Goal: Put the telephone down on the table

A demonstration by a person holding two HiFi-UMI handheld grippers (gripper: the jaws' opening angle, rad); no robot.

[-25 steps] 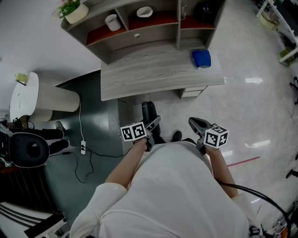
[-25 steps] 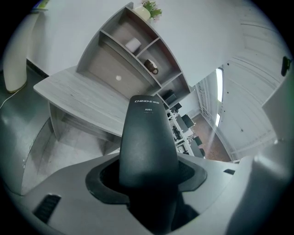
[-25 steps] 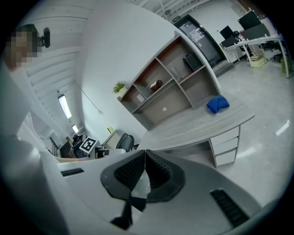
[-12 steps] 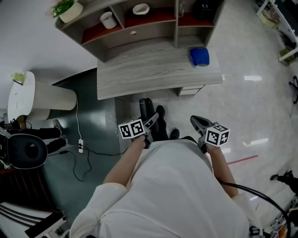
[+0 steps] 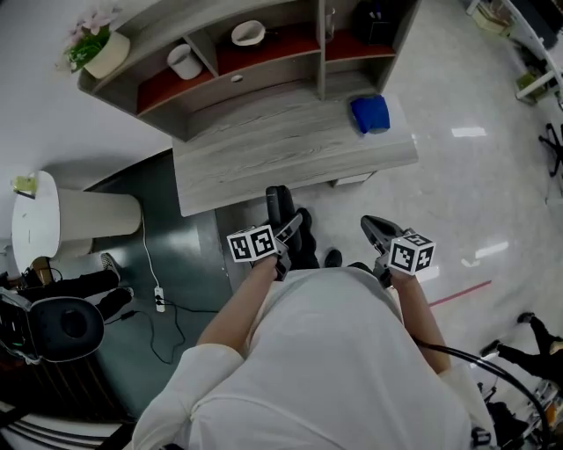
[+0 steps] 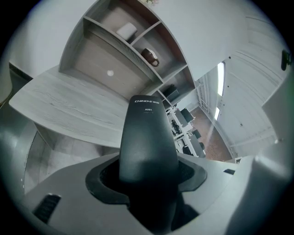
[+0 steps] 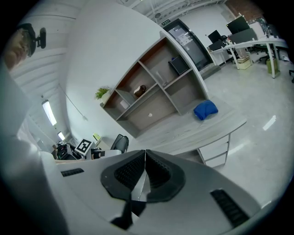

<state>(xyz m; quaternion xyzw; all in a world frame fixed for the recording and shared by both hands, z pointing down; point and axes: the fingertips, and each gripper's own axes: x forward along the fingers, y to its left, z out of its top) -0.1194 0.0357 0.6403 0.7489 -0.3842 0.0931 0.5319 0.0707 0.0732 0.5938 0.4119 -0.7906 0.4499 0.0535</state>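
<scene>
The left gripper [image 5: 285, 232] is clamped on the black telephone [image 5: 279, 205], its jaws wide around the lower end of the handset, which stands up between them with a small printed label near its top. The telephone is held in the air over the floor, its upper end just at the near edge of the grey wooden table [image 5: 264, 149], not resting on it. In the left gripper view the tabletop spreads ahead and to the left of the handset.

The right gripper [image 5: 376, 234] hangs beside the person's body, well apart from the telephone, with its jaws together and nothing between them.

On the right end of the table lies a blue cloth [image 5: 370, 113], well away from the telephone. Along the back of the table rises a shelf unit [image 5: 255, 83]. Its compartments hold a white cup [image 5: 185, 61], a bowl [image 5: 248, 33] and a dark box [image 5: 374, 19], and a potted plant [image 5: 95, 48] sits on its top at the left. A drawer unit [image 5: 352, 180] shows under the right side of the table.

Left of the table stands a round white stand [image 5: 53, 215], and near it a power strip [image 5: 158, 299] with its cable lies on the dark floor. A black chair [image 5: 60, 330] is at the far left. The person's dark shoes [image 5: 304, 242] are on the floor just below the telephone
</scene>
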